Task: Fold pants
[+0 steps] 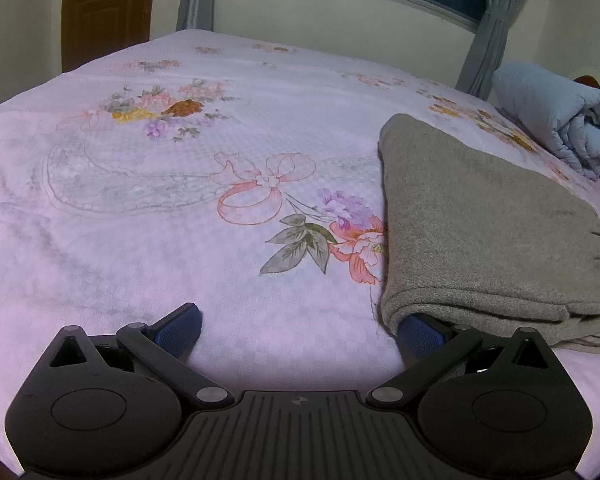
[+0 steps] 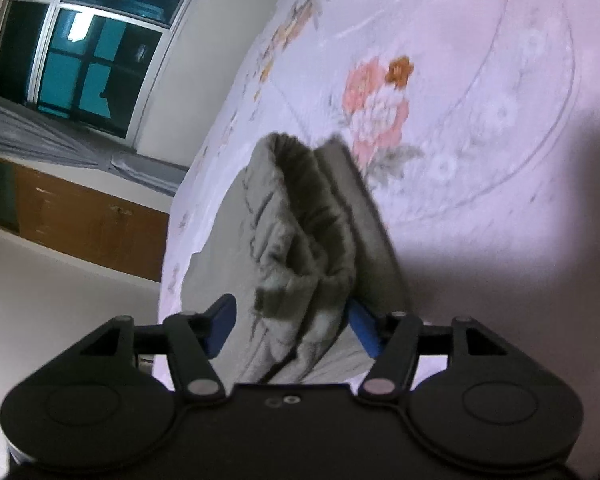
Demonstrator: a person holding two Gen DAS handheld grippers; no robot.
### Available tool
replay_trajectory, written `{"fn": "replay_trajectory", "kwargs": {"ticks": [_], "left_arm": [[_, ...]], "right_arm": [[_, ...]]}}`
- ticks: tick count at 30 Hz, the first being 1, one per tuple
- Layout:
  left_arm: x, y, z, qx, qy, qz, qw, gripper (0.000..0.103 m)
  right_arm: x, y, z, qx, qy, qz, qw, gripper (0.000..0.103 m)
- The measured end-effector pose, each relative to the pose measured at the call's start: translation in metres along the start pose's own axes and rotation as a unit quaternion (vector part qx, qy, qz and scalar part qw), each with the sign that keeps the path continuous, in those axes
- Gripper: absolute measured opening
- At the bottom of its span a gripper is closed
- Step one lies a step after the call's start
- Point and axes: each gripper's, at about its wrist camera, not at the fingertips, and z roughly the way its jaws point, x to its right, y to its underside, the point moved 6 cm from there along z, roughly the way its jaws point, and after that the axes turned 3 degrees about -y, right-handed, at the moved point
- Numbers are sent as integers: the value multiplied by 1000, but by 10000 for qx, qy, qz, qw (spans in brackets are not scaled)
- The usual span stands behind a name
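Observation:
The grey pants (image 1: 484, 232) lie folded into a thick bundle on the pink floral bedspread (image 1: 172, 208), at the right of the left wrist view. My left gripper (image 1: 300, 324) is open and low over the bed; its right fingertip (image 1: 424, 330) is tucked under the bundle's near left corner, and its left finger rests on bare sheet. In the tilted right wrist view the pants (image 2: 300, 240) sit between the spread fingers of my right gripper (image 2: 292, 320), which is open around the folded waistband end. Whether the pads touch the cloth I cannot tell.
A folded light blue quilt (image 1: 560, 116) lies at the bed's far right. A window with grey curtains (image 1: 488, 40) and a brown door (image 1: 104, 8) stand behind the bed. A brown cabinet (image 2: 84, 220) shows beyond the bed edge in the right wrist view.

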Motion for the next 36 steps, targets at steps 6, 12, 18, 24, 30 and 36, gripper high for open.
{"fn": "replay_trajectory", "kwargs": {"ticks": [6,12,18,24,30,36], "left_arm": [[-2,0,1,-7,16,-11,10000,103],[-3,1,0,17,100,-77,9999,103],[-4,1,2,-23,105,-97,9999,103],[-6,1,2,-32,170,-118,9998,103],[-4,1,3,-32,141,-137,9998,103],[-5,0,3,-39,154,-132,9998,103]], "right_arm": [[-1,3,17,-77,47,119,9999,33],[-106,-12,-7,429,-994,-978,9893,21],[-66,-1,-7,433,-572,-822,9940,20],[14,4,6,257,-117,327,9991,20],[3,3,-20,501,-298,222,9981,78],[4,-3,14,428,-234,402,9980,66]]}}
